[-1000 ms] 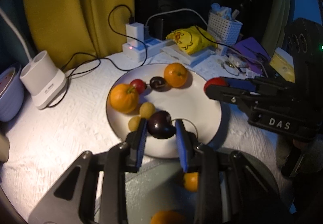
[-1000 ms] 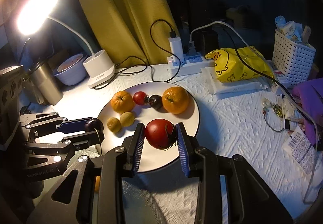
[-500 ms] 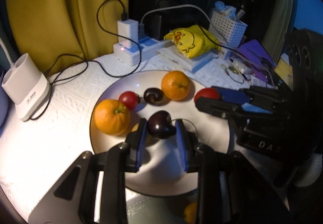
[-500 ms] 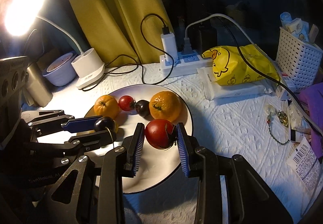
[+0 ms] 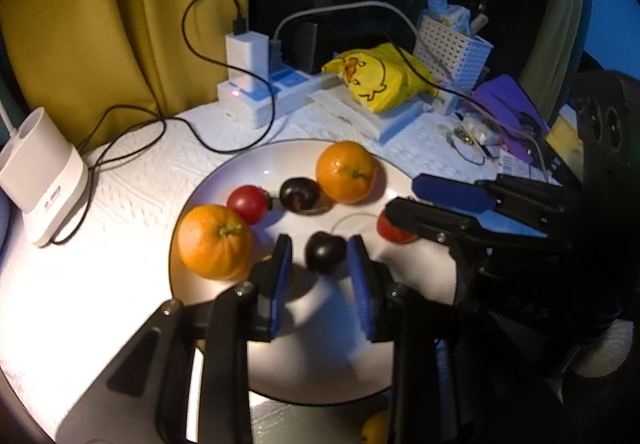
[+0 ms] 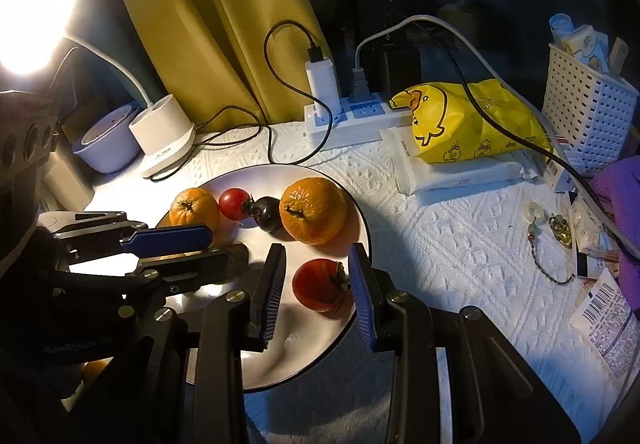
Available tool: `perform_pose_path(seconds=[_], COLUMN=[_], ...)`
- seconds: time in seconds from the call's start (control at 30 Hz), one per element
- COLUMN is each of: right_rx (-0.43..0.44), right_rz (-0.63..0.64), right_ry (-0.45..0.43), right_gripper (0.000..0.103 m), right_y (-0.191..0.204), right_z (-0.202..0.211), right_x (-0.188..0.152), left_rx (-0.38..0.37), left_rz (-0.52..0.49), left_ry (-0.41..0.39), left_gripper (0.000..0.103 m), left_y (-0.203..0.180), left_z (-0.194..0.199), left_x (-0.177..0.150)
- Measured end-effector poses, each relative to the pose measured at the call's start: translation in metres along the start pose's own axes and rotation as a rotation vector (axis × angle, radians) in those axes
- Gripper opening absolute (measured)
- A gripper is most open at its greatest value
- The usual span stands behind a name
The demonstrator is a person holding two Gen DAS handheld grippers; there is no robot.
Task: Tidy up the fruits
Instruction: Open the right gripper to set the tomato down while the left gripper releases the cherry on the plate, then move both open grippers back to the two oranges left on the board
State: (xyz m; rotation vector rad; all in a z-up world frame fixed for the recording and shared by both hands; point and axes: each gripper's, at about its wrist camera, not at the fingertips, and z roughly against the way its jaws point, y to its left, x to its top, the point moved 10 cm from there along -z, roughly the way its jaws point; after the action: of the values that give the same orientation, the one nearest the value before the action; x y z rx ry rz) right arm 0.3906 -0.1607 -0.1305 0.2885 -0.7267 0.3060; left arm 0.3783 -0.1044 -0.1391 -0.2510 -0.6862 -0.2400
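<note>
A white plate point(image 5: 304, 356) point(image 6: 280, 356) holds two oranges point(image 5: 214, 242) point(image 5: 346, 171), a small red tomato point(image 5: 248, 203) and a dark cherry point(image 5: 298, 193). My left gripper point(image 5: 320, 262) is open over the plate, and a dark cherry point(image 5: 325, 252) lies on the plate between its blue pads, touching neither. My right gripper point(image 6: 316, 280) is open too, with a red tomato point(image 6: 318, 284) resting on the plate between its pads. The left gripper's fingers point(image 6: 172, 238) cross the plate's left side in the right wrist view.
A power strip with chargers and cables point(image 5: 256, 91) lies behind the plate. A yellow duck bag point(image 6: 468, 123), a white basket point(image 6: 588, 119), a lamp base point(image 5: 40, 179), a bowl point(image 6: 108, 147) and small clutter point(image 6: 560, 244) surround it. Another orange fruit point(image 5: 376, 428) lies below the plate's near edge.
Both grippers moved forward over the plate and opened. The dark cherry left the left gripper and the red tomato left the right; both now rest on the plate.
</note>
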Motion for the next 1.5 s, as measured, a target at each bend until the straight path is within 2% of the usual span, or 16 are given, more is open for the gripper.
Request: perform_pose_path(seconds=[0.77,1.33,1.5], right_rx=[0.0,0.012,0.008], right_rz=[0.022,0.033,0.028], right_ry=[-0.022,-0.01,-0.007], right_gripper=[0.034,0.035,0.038], right_y=[0.034,0.07,0.076], right_z=[0.043,0.073,0.078], right_x=[-0.01,-0.041,-0.048], left_rx=[0.024,0.038,0.037], left_rz=[0.022,0.05,0.068], left_ry=[-0.086,-0.123,-0.128], left_gripper=[0.031,0.031,0.044], left_y=[-0.003,0.001,0.004], left_z=[0.067,0.114,0.122], left_x=[-0.016,-0.052,-0.065])
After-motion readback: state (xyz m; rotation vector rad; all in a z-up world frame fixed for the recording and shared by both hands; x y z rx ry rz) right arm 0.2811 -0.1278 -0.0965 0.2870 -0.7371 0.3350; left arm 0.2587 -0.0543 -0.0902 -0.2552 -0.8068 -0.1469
